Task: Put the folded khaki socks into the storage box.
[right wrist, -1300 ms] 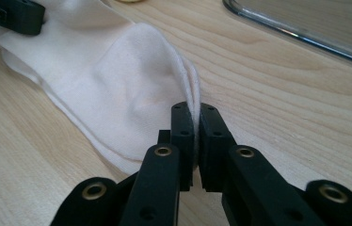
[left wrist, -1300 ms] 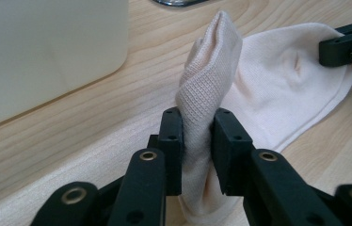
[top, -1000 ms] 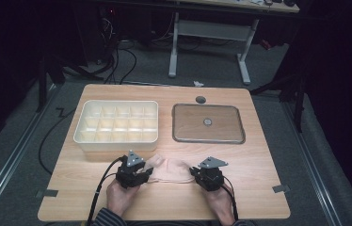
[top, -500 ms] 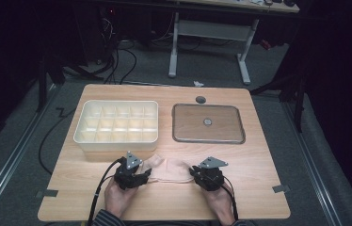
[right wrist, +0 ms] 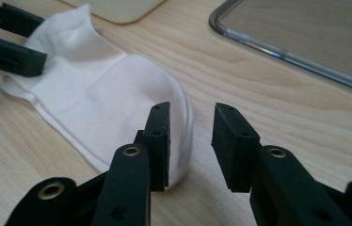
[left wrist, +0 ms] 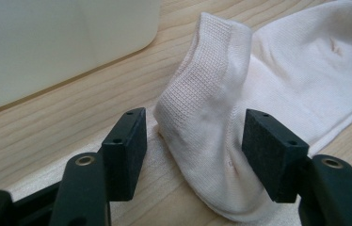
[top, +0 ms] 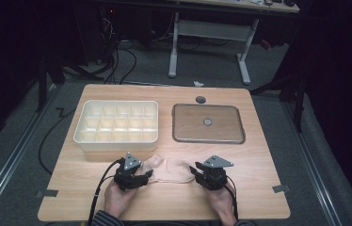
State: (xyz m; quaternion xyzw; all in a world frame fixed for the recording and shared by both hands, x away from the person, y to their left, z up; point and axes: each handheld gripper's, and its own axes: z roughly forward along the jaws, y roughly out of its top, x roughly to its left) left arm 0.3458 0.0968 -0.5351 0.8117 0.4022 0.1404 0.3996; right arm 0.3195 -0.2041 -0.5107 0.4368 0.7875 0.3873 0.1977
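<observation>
A pale cream sock (top: 169, 169) lies flat on the wooden table (top: 259, 160) near its front edge, between my two grippers. My left gripper (top: 148, 176) stands open at the sock's cuff end. In the left gripper view the raised ribbed cuff (left wrist: 202, 94) sits between the two spread jaws of the left gripper (left wrist: 197, 139). My right gripper (top: 195, 172) is open at the toe end. In the right gripper view the right gripper (right wrist: 190, 136) has its left jaw over the sock (right wrist: 103, 94) and the rounded toe edge reaching into the narrow gap. The left gripper's fingers (right wrist: 12, 52) show at the far end.
A white divided tray (top: 82, 136) stands behind the left gripper, close to the sock. A clear flat lid (top: 208, 123) with a small knob lies at the back right. Cables trail from both grippers off the front edge.
</observation>
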